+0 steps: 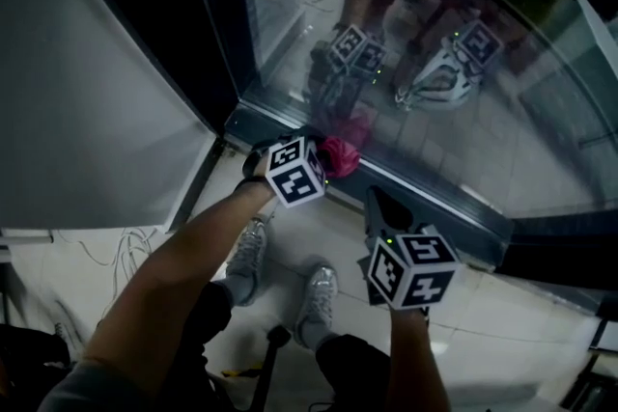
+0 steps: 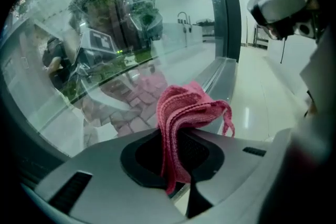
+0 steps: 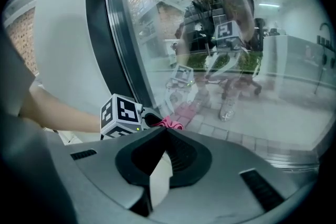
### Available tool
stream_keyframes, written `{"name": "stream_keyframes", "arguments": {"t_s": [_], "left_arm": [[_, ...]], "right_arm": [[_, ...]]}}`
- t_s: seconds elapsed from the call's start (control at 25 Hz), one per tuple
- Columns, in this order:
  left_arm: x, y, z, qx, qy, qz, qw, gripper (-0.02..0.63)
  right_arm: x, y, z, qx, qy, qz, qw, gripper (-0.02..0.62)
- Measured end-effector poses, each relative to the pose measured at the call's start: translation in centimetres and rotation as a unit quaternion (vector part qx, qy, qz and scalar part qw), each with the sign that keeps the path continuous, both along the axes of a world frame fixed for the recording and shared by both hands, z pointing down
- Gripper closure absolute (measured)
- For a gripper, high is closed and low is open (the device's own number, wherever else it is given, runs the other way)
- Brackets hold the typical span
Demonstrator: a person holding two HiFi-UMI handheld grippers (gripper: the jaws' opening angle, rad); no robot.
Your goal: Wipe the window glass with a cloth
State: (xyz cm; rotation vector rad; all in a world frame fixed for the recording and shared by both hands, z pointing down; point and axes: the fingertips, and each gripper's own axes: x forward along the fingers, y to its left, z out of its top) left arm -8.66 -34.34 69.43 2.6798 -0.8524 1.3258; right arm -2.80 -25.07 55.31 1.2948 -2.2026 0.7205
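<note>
At the foot of the window glass (image 1: pixel 502 135), just above the bottom frame rail (image 1: pixel 430 200), a bunched pink cloth (image 1: pixel 340 153) is pinched in the left hand-held gripper (image 1: pixel 326 157). In the left gripper view the jaws are closed tight on the cloth (image 2: pixel 185 115). Its folds stand up out of the grip and one loose loop hangs toward 3 o'clock. The cloth is just beside the pane, but whether it is actually pressing on the glass cannot be told.

From the cloth, the right hand-held gripper (image 1: pixel 376 198) sits at about 4 o'clock, near but apart. Its jaws meet at the tips with nothing between them (image 3: pixel 164 131). Toward 12 o'clock the glass reflects both marker cubes and the person's legs. At 10 o'clock the dark upright frame (image 1: pixel 208 24) meets the rail, and at 6 o'clock the person's shoes (image 1: pixel 249 254) stand on the pale tiled floor (image 1: pixel 502 323).

The step in hand looks like the start or bottom end of a wiping stroke, with nearly the whole pane yet to cover. The next move likely calls for pressing the cloth flat on the glass and sweeping it upward toward 12 o'clock or across, with the grip kept firm so the bundle does not slip out.
</note>
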Motion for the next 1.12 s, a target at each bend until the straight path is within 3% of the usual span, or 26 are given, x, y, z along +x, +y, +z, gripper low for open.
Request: {"name": "stream_keyframes", "arguments": {"t_s": [0.28,0.4,0.68,1.12], "left_arm": [[-0.8,0.1,2.3,-0.045,-0.015,-0.035,0.9983,0.549],[-1.4,0.2,2.2,-0.043,-0.012,-0.04,0.9982,0.549],[-3.4,1.3,-2.0,-0.002,-0.024,-0.01,0.9997,0.549],[-6.9,1.1,-17.9,0.114,0.012,-0.006,0.9933,0.549]], "right_arm": [[0.1,0.0,-0.3,-0.004,-0.002,-0.001,1.0,0.595],[0.0,-0.1,-0.1,-0.003,-0.001,-0.002,1.0,0.595],[-1.5,0.3,0.0,0.011,0.018,-0.015,1.0,0.595],[-4.7,0.8,-9.5,0.089,0.015,-0.047,0.995,0.595]]}}
